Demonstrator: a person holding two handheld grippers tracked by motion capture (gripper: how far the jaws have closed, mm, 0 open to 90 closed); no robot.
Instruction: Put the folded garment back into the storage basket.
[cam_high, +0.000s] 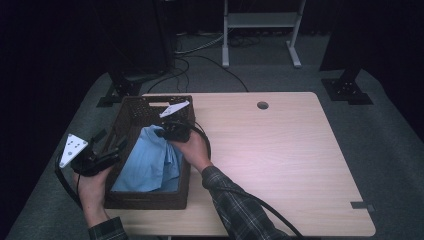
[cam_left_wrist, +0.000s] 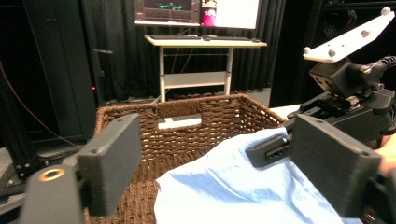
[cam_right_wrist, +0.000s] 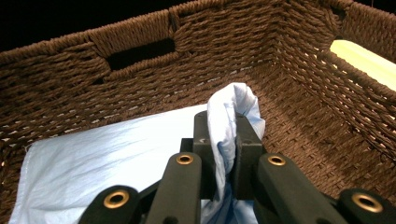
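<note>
A light blue cloth (cam_high: 150, 162) lies in a dark brown wicker basket (cam_high: 131, 111) at the table's left side. My right gripper (cam_high: 162, 133) reaches into the basket from its right wall and is shut on a raised fold of the cloth (cam_right_wrist: 227, 116), pinched between its jaws. In the left gripper view the same cloth (cam_left_wrist: 233, 186) bulges in the basket (cam_left_wrist: 187, 135), with the right gripper (cam_left_wrist: 266, 150) on it. My left gripper (cam_high: 116, 146) hovers by the basket's left wall, open, its jaws (cam_left_wrist: 205, 172) wide apart with nothing between them.
The wooden table (cam_high: 280, 160) stretches to the right of the basket, with a round hole (cam_high: 262, 105) near its far edge. A desk frame (cam_high: 260, 30) and cables stand on the floor beyond. A desk with monitors (cam_left_wrist: 201, 28) faces the left gripper.
</note>
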